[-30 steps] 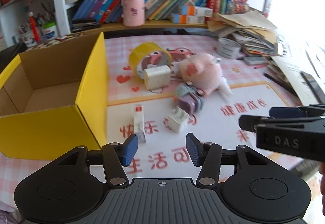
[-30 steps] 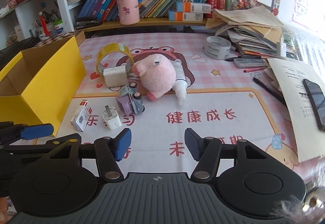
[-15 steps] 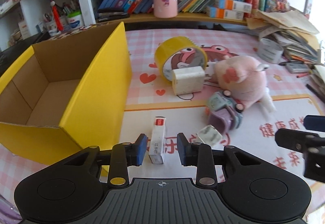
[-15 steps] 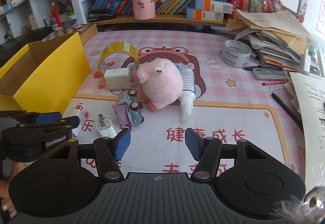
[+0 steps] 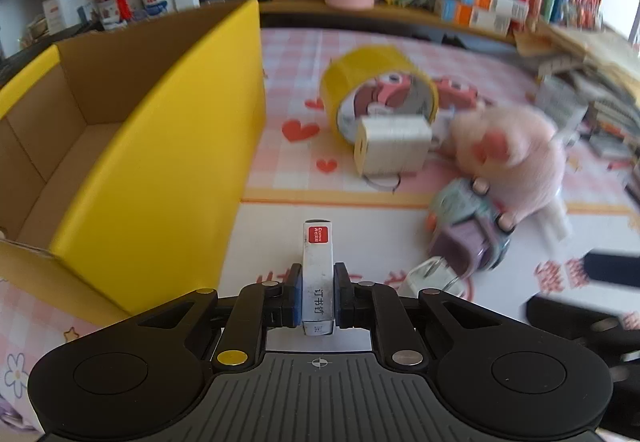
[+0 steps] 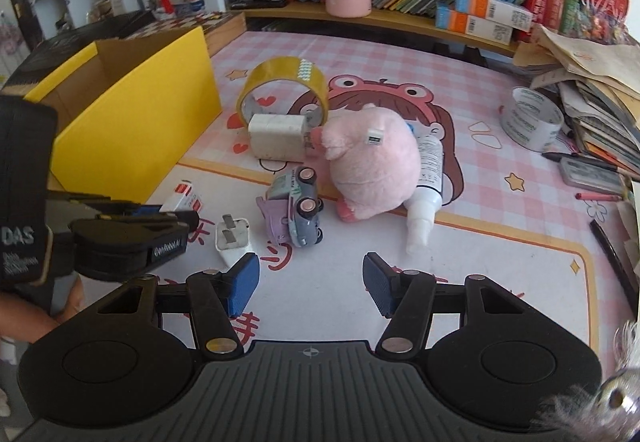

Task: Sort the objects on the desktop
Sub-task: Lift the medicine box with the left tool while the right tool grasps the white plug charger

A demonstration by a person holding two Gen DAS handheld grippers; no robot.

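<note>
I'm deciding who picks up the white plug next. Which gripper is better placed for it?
The right gripper: its jaws, now closing slightly, hold nothing and sit just short of the white plug. The left gripper is shut on the staples box.

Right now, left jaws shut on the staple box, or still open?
Shut on it. The left gripper has both blue pads pressed against the sides of the staple box.

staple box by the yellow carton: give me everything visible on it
The staple box is a small, narrow white carton, cardboard by the look, with a red label at its far end and dark printed characters along the top face. It lies lengthwise on the desk mat, pointing away from the left tongs, whose blue pads press both long sides. The yellow box stands close on its left, apart.
</note>
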